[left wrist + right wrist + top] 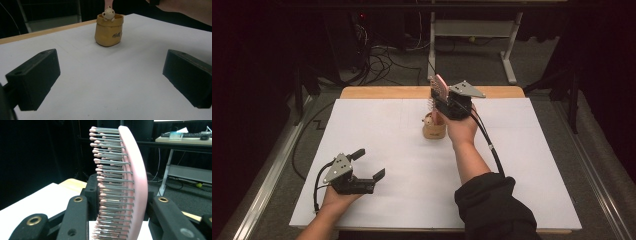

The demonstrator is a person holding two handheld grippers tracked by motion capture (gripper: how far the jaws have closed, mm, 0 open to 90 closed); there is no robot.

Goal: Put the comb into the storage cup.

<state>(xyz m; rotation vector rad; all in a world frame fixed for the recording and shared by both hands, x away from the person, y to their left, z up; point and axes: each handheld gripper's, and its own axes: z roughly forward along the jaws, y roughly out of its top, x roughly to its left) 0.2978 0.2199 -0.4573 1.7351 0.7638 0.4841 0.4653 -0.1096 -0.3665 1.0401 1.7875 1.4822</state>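
Hairbrush stands upright, pinched by the right tool above the holder, apparently for insertion handle-down; left tool rests spread, empty.

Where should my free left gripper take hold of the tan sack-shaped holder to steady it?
Grip the holder low across its plain side walls, coming in level from the near side with the left gripper. Its body is upright and squat, while the small figure sits on its rim and the right gripper holds the hairbrush above it.
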